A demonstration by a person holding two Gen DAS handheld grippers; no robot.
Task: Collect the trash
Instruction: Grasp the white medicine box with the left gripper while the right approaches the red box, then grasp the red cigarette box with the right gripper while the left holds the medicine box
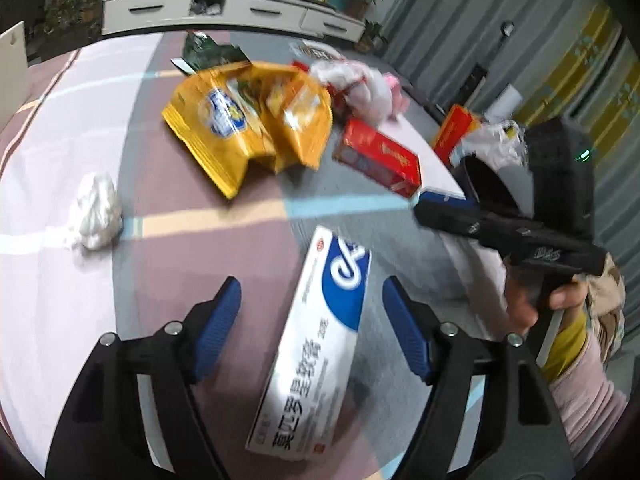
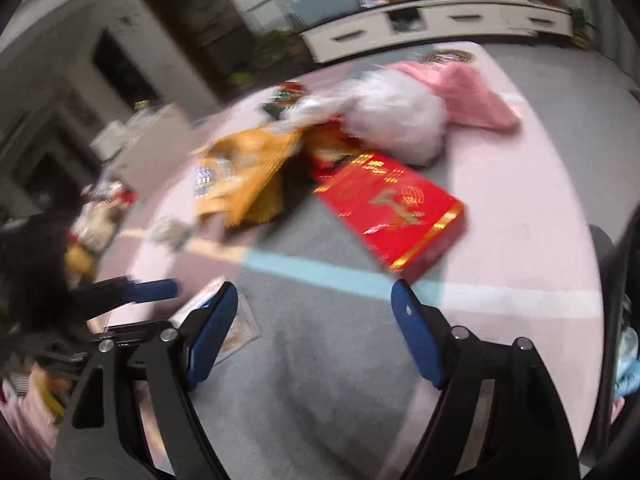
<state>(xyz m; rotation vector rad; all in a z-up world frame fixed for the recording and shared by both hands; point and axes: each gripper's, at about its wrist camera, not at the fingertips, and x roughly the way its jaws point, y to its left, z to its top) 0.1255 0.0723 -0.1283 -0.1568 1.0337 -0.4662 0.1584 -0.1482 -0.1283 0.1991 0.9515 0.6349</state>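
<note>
Blue-padded left tool (image 1: 312, 308) sits low in the left wrist view, jaws spread. White-and-blue carton (image 1: 316, 344) lies lengthwise between the pads; neither pad presses on it. It rests on the table (image 1: 180, 248), whose top is pink, grey and mauve with pale blue and cream stripes.

Left of centre: crumpled white wad (image 1: 98, 212), well apart from the carton. Upper centre: yellow snack bags (image 1: 252, 124), crumpled together. Just right of them: red box (image 1: 378, 158). Behind these: white plastic bag (image 1: 360, 84). At right: a hand (image 1: 532, 304) grips the black handle of the right tool.

Right wrist view, blurred: right tool (image 2: 314, 300) low in frame, jaws spread, nothing between the pads, grey table beneath. The red box (image 2: 396, 208) lies beyond the right pad, apart from it. A pink cloth (image 2: 476, 100) lies upper right, beside the white bag.
</note>
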